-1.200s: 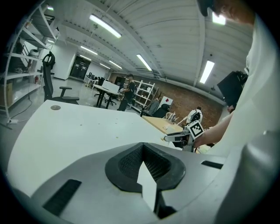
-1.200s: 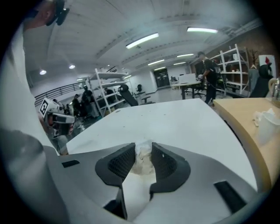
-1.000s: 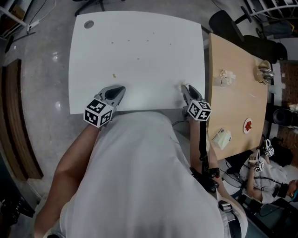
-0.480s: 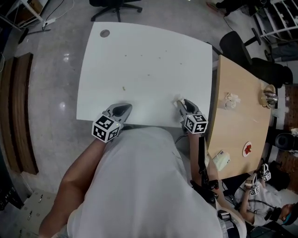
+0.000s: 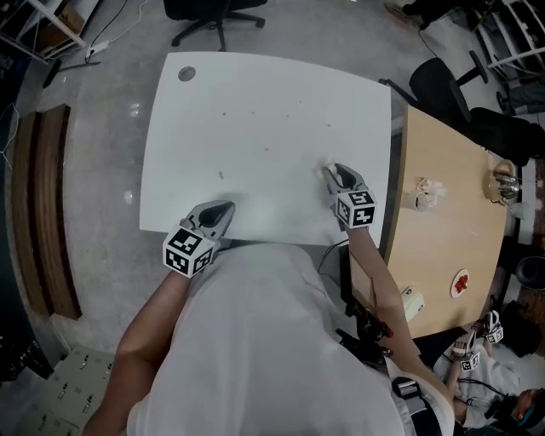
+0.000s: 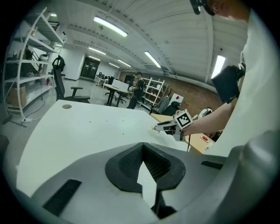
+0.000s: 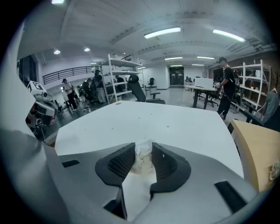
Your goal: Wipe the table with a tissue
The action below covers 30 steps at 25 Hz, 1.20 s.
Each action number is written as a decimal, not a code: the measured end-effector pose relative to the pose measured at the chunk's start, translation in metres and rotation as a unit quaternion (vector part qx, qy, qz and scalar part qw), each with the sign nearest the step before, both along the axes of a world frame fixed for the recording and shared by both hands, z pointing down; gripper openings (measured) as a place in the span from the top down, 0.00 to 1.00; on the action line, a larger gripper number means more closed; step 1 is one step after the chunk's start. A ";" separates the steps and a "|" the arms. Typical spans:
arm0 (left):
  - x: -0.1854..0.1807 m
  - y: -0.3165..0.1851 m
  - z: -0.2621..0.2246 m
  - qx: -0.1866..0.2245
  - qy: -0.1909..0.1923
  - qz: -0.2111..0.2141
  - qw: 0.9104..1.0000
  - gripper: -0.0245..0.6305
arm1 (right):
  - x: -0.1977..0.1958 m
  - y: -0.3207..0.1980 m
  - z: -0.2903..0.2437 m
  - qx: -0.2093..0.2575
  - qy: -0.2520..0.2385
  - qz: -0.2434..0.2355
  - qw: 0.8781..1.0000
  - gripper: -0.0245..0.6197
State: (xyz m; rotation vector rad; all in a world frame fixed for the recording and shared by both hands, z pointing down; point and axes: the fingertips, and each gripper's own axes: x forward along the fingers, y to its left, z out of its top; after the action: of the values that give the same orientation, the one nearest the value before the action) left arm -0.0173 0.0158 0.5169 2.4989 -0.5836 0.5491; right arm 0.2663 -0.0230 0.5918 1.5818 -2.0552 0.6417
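1. Only the right gripper view shows the right gripper [image 7: 142,148] clamped on the crumpled tissue [image 7: 141,158].
2. The left gripper view shows the left gripper [image 6: 142,146] with jaws together and empty, at the near edge.
3. The head view places the tissue toward the table's [image 5: 255,94] near right corner. Bare top with scattered specks [image 5: 220,175] runs to the far and left edges.

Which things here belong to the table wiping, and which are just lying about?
In the job: white table, tissue, right gripper clamped on it, specks to wipe.
Lying about: wooden table, white wad on it, office chair.
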 end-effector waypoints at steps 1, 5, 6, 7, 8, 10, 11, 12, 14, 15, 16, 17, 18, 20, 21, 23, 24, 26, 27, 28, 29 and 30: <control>0.001 -0.001 -0.001 0.003 -0.005 0.001 1.000 0.96 | 0.005 -0.004 0.003 0.000 -0.002 0.005 1.000 0.78; 0.000 -0.001 -0.001 0.000 -0.013 -0.013 1.000 0.96 | 0.030 -0.018 0.011 -0.004 -0.008 0.035 0.999 0.78; 0.000 0.000 0.000 -0.003 -0.016 -0.015 1.000 0.96 | 0.036 -0.022 0.012 -0.005 -0.003 0.041 0.999 0.78; 0.001 0.002 0.002 -0.006 -0.019 -0.015 1.000 0.96 | 0.042 -0.027 0.013 -0.006 0.002 0.044 0.999 0.78; 0.002 0.003 0.004 -0.009 -0.022 -0.014 1.000 0.96 | 0.047 -0.032 0.014 -0.006 0.007 0.046 0.999 0.78; 0.006 0.006 0.007 -0.015 -0.025 -0.012 0.999 0.96 | 0.053 -0.043 0.014 -0.006 0.015 0.040 0.999 0.78; 0.007 0.007 0.007 -0.018 -0.025 -0.013 0.999 0.96 | 0.055 -0.049 0.014 -0.005 0.018 0.035 0.999 0.78; 0.008 0.006 0.006 -0.019 -0.025 -0.015 0.999 0.96 | 0.055 -0.055 0.014 -0.005 0.022 0.030 0.999 0.78; 0.009 0.003 0.006 -0.021 -0.025 -0.020 0.999 0.96 | 0.057 -0.069 0.016 -0.006 0.030 0.023 0.999 0.78; 0.010 0.002 0.006 -0.022 -0.026 -0.022 0.999 0.96 | 0.058 -0.077 0.017 -0.007 0.035 0.019 0.999 0.78; 0.011 0.002 0.008 -0.023 -0.028 -0.023 0.999 0.96 | 0.059 -0.084 0.019 -0.008 0.040 0.014 0.999 0.78; 0.012 0.001 0.009 -0.025 -0.030 -0.024 0.999 0.96 | 0.060 -0.092 0.021 -0.009 0.047 0.009 0.999 0.78; 0.013 0.002 0.011 -0.026 -0.033 -0.025 0.999 0.96 | 0.061 -0.098 0.023 -0.010 0.053 0.005 0.999 0.78; 0.015 0.002 0.012 -0.030 -0.035 -0.029 0.999 0.95 | 0.066 -0.110 0.025 -0.008 0.058 0.005 0.998 0.78; 0.015 0.002 0.012 -0.032 -0.035 -0.032 0.998 0.96 | 0.069 -0.116 0.025 -0.005 0.056 0.009 0.998 0.78; 0.014 0.002 0.013 -0.035 -0.037 -0.038 0.998 0.96 | 0.073 -0.128 0.023 0.001 0.049 0.017 0.999 0.78; 0.013 0.002 0.014 -0.037 -0.039 -0.040 0.998 0.96 | 0.074 -0.133 0.022 0.001 0.046 0.021 0.999 0.78; 0.011 0.002 0.016 -0.040 -0.043 -0.044 0.997 0.96 | 0.074 -0.144 0.022 0.002 0.040 0.025 0.999 0.78; 0.010 0.001 0.017 -0.041 -0.045 -0.047 0.997 0.96 | 0.072 -0.150 0.021 0.003 0.038 0.025 0.999 0.78; 0.009 0.000 0.017 -0.041 -0.046 -0.049 0.997 0.96 | 0.069 -0.156 0.020 0.004 0.036 0.021 0.999 0.78; 0.008 -0.001 0.017 -0.042 -0.046 -0.053 0.997 0.96 | 0.064 -0.161 0.020 0.003 0.038 0.015 0.999 0.78; 0.007 -0.001 0.017 -0.043 -0.047 -0.056 0.996 0.96 | 0.059 -0.165 0.022 -0.001 0.042 0.006 0.999 0.78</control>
State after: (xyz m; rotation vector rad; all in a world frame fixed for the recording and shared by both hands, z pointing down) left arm -0.0105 0.0149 0.5342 2.3531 -0.7163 0.6367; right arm 0.3254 -0.1876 0.6134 1.5940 -1.9844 0.5707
